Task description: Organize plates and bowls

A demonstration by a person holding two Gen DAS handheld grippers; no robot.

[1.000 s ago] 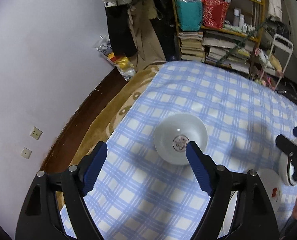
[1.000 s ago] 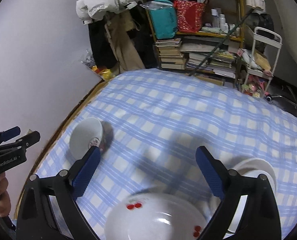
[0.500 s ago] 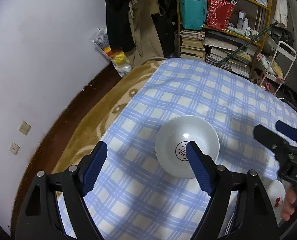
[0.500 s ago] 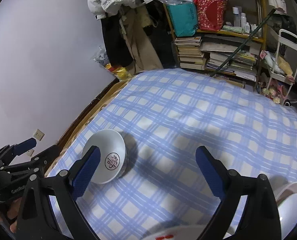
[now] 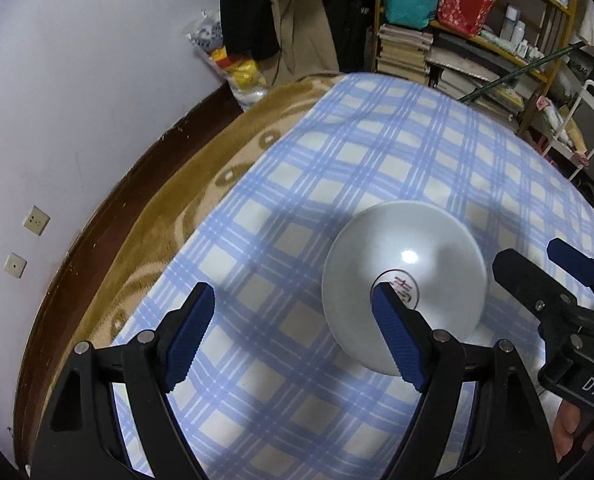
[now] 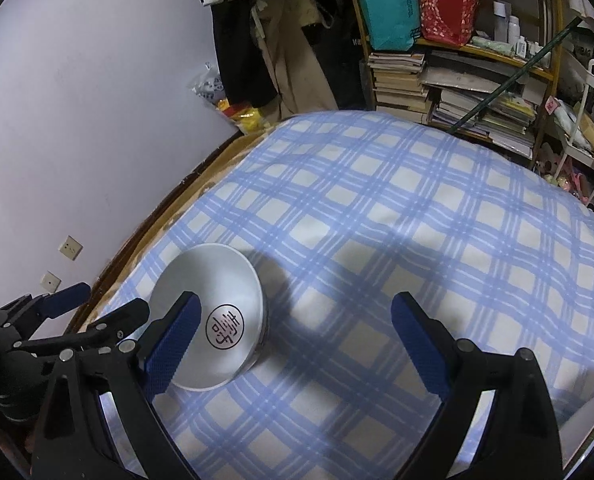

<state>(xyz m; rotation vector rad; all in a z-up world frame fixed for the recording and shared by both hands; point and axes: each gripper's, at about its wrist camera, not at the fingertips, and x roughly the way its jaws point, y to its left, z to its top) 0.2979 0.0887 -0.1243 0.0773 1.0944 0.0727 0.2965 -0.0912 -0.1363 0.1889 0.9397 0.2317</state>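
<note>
bowl [image 5: 405,280] noted as the task's piece in plain sight: white, round, a red seal mark at the centre of its inside, sitting tilted on the blue-and-white checked cloth [image 5: 337,168] toward that cloth's left side. largest first: the checked cloth covers the whole work surface; a tan patterned blanket [image 5: 201,184] shows along its left edge, with a dark wooden border [image 5: 109,216] beyond it against the pale wall [image 5: 77,80]. behind stands a shelf [image 6: 469,52] stacked with books and bags. my left gripper [image 5: 293,332] hangs over the cloth with its blue pads well apart, nothing between them; its right pad overlaps the bowl's centre in the left view, contact not determinable. my right gripper [image 6: 293,344] likewise stands wide, empty, its left pad in front of the bowl's near rim. two wall sockets [image 5: 36,220] observed low on the wall.
</note>
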